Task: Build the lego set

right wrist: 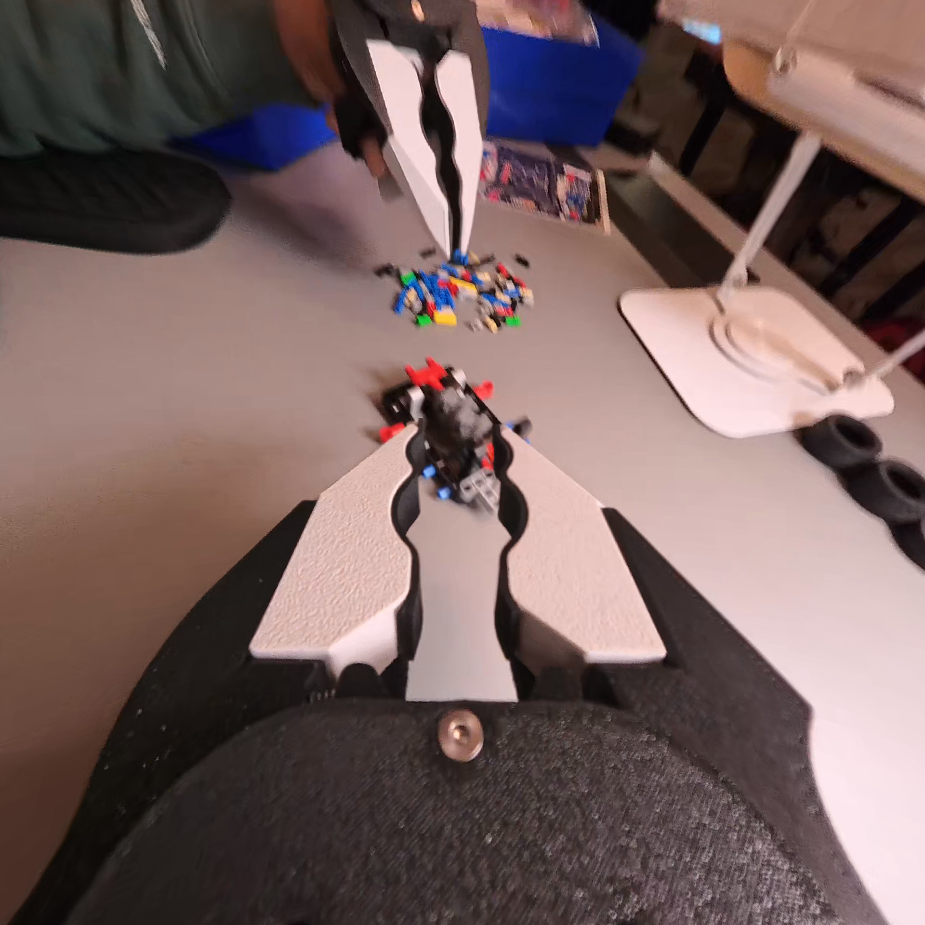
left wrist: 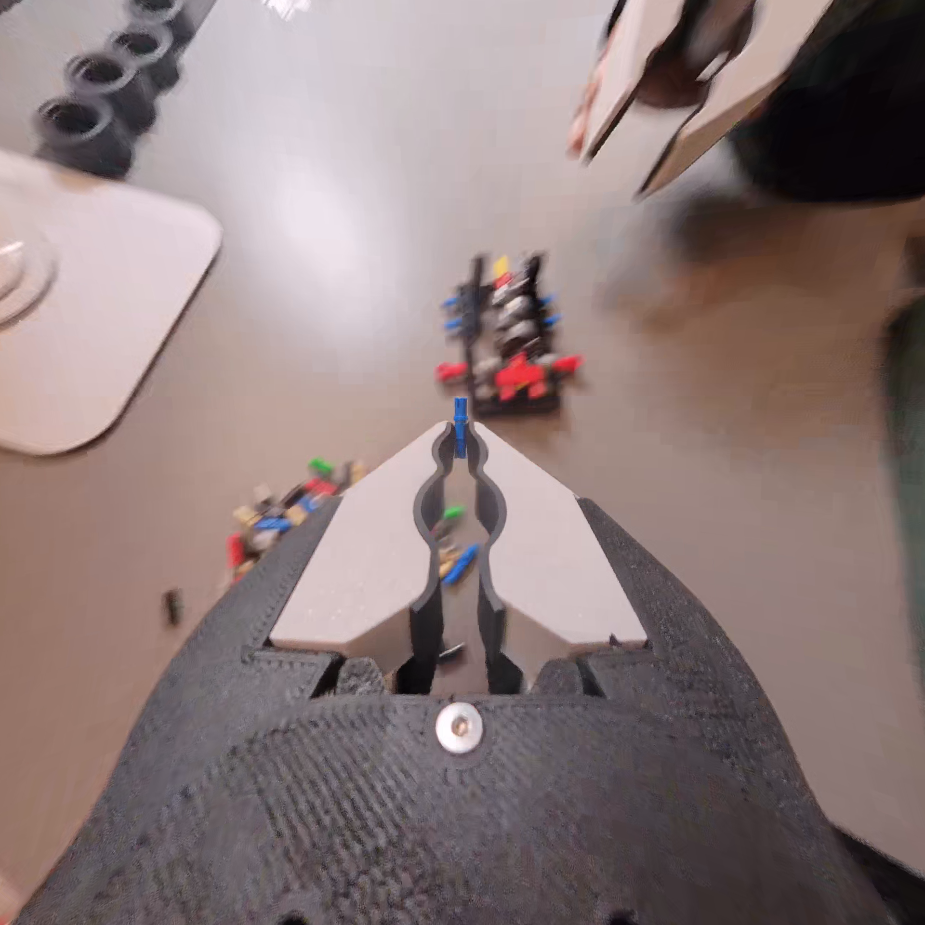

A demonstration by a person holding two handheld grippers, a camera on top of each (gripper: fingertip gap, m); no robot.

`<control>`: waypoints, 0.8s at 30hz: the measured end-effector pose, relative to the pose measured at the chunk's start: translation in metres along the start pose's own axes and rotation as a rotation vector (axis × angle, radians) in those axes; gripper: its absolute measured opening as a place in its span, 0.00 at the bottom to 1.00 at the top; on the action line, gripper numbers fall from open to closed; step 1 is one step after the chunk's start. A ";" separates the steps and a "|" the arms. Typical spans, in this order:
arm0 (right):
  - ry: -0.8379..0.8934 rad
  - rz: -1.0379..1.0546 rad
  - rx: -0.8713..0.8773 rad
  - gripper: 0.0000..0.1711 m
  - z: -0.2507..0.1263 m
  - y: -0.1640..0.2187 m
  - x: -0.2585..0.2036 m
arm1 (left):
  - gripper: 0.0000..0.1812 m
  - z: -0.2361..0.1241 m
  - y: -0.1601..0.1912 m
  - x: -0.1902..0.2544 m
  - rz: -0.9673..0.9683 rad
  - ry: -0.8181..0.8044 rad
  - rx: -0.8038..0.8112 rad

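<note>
Between the tips of the left claw (left wrist: 460, 426) a small blue pin (left wrist: 460, 419) is pinched upright, above the loose brick pile (right wrist: 463, 293). Just ahead on the grey worktop (left wrist: 320, 210) lies the half-built model (left wrist: 505, 345), straddled by the right claw (right wrist: 455, 440) with jaws parted, gripping nothing. Lamp base (right wrist: 741, 360) and black tyres (right wrist: 881, 475) crowd one side; bare worktop lies opposite.

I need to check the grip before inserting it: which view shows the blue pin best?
The left wrist view: the blue pin stands sharp and close, pinched at the left hand-held gripper tips. The right wrist view shows that gripper far off over the loose pieces, the pin not discernible.
</note>
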State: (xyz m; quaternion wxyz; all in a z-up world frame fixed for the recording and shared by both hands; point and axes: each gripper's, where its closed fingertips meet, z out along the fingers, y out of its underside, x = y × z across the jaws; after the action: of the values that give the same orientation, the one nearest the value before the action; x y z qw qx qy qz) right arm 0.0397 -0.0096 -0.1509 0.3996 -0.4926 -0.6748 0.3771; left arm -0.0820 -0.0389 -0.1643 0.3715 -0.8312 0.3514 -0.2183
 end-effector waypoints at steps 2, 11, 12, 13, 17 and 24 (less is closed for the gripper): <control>-0.018 -0.052 0.062 0.11 0.007 -0.018 -0.015 | 0.02 0.008 -0.012 0.029 -0.006 0.070 0.059; -0.175 -0.130 0.039 0.13 0.034 -0.013 -0.071 | 0.02 0.051 -0.015 0.108 0.142 0.232 -0.025; -0.189 -0.145 0.036 0.10 0.035 -0.011 -0.076 | 0.02 0.052 -0.013 0.110 0.147 0.238 -0.037; -0.207 -0.160 0.036 0.04 0.034 -0.011 -0.080 | 0.02 0.053 -0.012 0.114 0.146 0.253 -0.038; -0.256 -0.166 0.045 0.01 0.031 -0.013 -0.090 | 0.02 0.048 -0.014 0.122 0.105 0.290 0.010; -0.186 -0.191 -0.201 0.00 0.006 0.041 -0.047 | 0.09 -0.016 0.020 0.019 0.012 -0.158 0.030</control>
State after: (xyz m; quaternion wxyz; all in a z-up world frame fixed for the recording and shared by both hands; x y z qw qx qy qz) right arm 0.0585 -0.0461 -0.1982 0.3183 -0.4268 -0.7868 0.3121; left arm -0.0880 -0.0697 -0.1679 0.4119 -0.8380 0.3227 -0.1550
